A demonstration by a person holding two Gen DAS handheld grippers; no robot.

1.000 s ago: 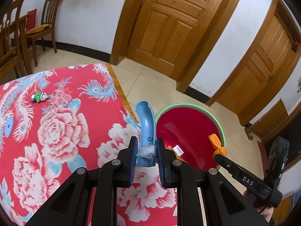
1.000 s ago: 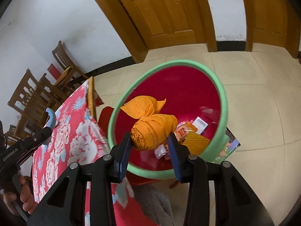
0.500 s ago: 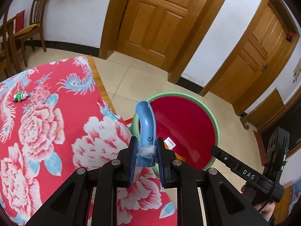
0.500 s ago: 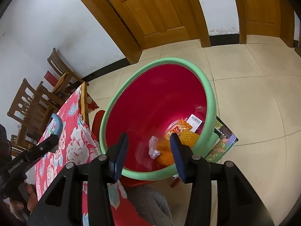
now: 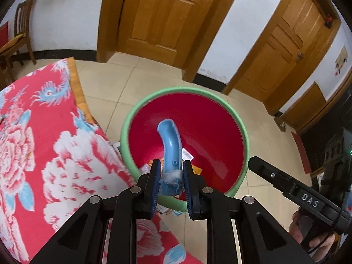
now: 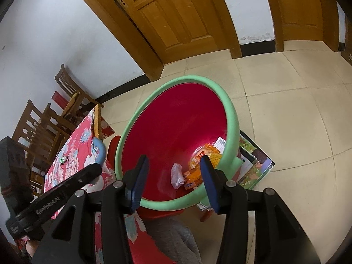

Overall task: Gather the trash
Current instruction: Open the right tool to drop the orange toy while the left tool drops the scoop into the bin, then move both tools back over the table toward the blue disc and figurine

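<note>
Now over the bin [image 5: 239,132], left tool [image 5: 169,181] grips curved blue piece [image 5: 171,145] pointing forward; right tool [image 6: 171,176] gapes.

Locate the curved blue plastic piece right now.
Left wrist view: the curved blue plastic piece is clamped in the left hand-held gripper, held over the mouth of the green-rimmed red bin, right of the floral tablecloth.

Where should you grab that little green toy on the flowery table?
Probably across the green toy's narrow middle, coming straight down from above. It lies flat on the tablecloth with open cloth around it, though it is too small here to judge its shape well.
</note>
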